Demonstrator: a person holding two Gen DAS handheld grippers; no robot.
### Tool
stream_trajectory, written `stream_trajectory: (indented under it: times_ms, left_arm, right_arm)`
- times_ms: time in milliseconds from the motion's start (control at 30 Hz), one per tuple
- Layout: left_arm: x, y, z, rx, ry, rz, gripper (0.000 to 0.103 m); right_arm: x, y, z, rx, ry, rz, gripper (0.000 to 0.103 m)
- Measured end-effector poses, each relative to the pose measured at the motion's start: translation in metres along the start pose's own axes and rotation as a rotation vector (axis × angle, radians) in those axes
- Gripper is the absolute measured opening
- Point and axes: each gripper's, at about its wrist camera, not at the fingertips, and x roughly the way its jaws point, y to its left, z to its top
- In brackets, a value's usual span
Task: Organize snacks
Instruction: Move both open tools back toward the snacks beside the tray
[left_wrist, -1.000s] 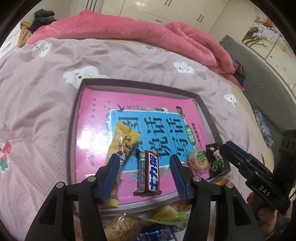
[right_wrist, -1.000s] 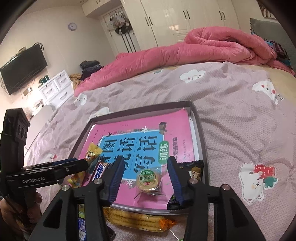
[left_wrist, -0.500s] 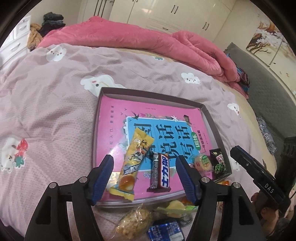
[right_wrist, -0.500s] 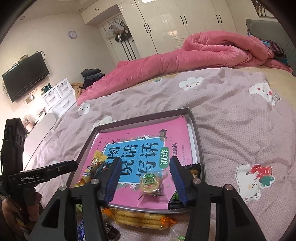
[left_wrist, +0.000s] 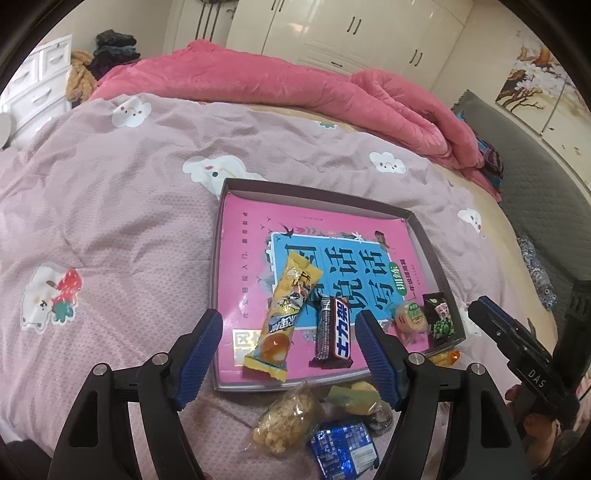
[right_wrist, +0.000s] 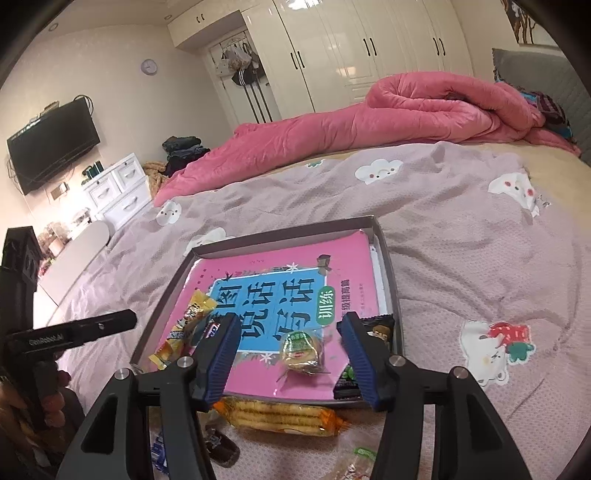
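Bed with mauve cloud-print sheet (left_wrist: 122, 192) carrying a shallow grey cardboard tray (left_wrist: 424, 236) near its foot edge; tray appears smaller than 0.5 s ago, both cameras having drawn back. Inside it: long yellow snack packet (left_wrist: 286, 314), brown chocolate bar (left_wrist: 334, 334), round green-labelled biscuit (right_wrist: 300, 350). Left tongs (left_wrist: 290, 363) and right tongs (right_wrist: 290, 363) gape wide, empty.
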Motion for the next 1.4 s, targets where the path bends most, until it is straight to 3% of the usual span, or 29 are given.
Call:
stream_trajectory:
  times_ms: [667,1400]
  left_arm:
    - [-0.012,0.003,-0.021,0.031,0.033,0.037,0.076]
    - [0.004,0.002,-0.05,0.072,0.132,0.079,0.076]
  right_arm:
    - [-0.006,0.025,-0.025,-0.157,0.069,-0.001,0.057]
    - [0.021,0.023,-0.056,-0.277,0.245,0.0,0.057]
